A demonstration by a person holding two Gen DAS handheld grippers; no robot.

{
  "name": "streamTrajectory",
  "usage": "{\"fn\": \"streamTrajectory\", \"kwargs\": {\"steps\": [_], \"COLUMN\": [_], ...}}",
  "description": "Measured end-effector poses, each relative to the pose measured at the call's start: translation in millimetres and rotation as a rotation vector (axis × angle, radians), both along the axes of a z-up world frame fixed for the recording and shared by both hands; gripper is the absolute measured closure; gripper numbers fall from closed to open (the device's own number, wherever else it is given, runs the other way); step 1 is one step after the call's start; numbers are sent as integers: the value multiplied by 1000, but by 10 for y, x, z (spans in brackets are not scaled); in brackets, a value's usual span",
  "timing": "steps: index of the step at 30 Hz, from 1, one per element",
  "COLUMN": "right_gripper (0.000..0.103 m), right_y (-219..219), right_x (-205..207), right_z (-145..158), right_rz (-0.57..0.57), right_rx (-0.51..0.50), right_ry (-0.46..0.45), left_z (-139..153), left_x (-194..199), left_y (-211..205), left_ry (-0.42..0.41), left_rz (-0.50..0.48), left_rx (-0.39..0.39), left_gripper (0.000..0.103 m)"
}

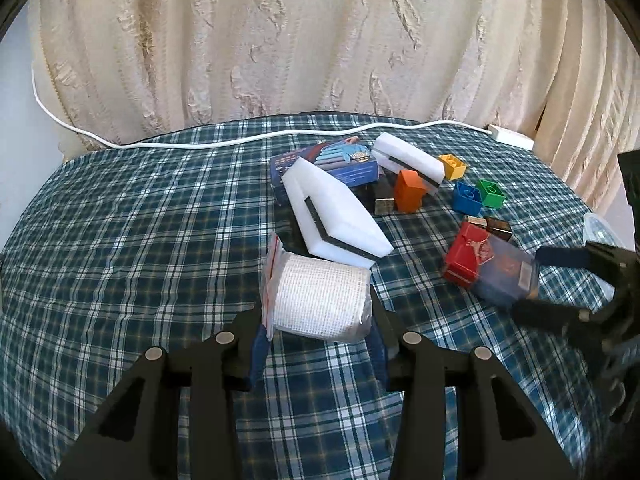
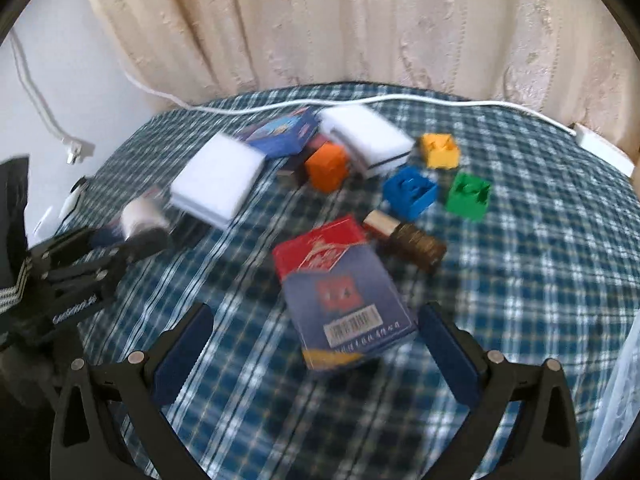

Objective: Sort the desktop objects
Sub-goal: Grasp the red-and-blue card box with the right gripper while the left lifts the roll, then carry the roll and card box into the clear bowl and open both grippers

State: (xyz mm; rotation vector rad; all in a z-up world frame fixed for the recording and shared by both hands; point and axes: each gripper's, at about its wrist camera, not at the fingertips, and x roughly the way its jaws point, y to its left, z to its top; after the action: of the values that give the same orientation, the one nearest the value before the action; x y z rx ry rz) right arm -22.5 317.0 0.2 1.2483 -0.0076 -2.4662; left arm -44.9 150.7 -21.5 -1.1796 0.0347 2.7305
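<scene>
My left gripper (image 1: pixel 316 336) is shut on a white bandage roll in a clear bag (image 1: pixel 320 304), just above the plaid table. In the right wrist view that roll (image 2: pixel 140 216) sits at the left gripper's tip. My right gripper (image 2: pixel 316 344) is open around the near end of a red and blue box (image 2: pixel 340 292); the pads stand apart from it. In the left wrist view the same box (image 1: pixel 490 264) lies between the right gripper's fingers (image 1: pixel 560 258). Two white foam sponges (image 1: pixel 336 216) (image 1: pixel 408 162), a blue glove box (image 1: pixel 332 164), and orange (image 1: pixel 408 190), yellow (image 1: pixel 452 166), blue (image 1: pixel 466 198) and green (image 1: pixel 490 192) blocks lie beyond.
A small brown block (image 2: pixel 412 240) lies right behind the red and blue box. A white cable (image 1: pixel 256 138) and power adapter (image 1: pixel 512 136) run along the table's far edge before a cream curtain. A clear container (image 1: pixel 600 232) sits at the right edge.
</scene>
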Motion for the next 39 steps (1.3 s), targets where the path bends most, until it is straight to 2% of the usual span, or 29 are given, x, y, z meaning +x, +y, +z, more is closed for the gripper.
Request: {"fn": "streamTrajectory", "kwargs": {"steps": [4, 9, 10, 11, 12, 20, 28, 39], "right_gripper": [4, 12, 18, 31, 35, 35, 35, 35], "right_y": [-110, -199, -203, -200, -194, -138, 101, 503], "right_x": [30, -89, -98, -108, -127, 18, 242, 576], "right_z": [-17, -91, -103, -124, -158, -126, -70, 70], "right_rz": [17, -20, -28, -31, -33, -70, -170, -278], "right_rx": [24, 107, 120, 123, 116, 70, -25, -90], "right_ry": [9, 19, 25, 18, 1, 21, 33, 82], "left_z": [31, 64, 97, 114, 107, 182, 214, 336], "left_x": [-31, 43, 106, 128, 109, 261, 338, 492], "left_y": [44, -36, -123, -156, -131, -331, -355, -70], "left_ry": [1, 1, 3, 5, 8, 18, 17, 19], "left_rz": [-8, -19, -28, -32, -34, -47, -91, -155], "left_rx": [14, 30, 37, 39, 38, 55, 94, 75], "left_gripper": [58, 58, 58, 58, 58, 58, 58, 58]}}
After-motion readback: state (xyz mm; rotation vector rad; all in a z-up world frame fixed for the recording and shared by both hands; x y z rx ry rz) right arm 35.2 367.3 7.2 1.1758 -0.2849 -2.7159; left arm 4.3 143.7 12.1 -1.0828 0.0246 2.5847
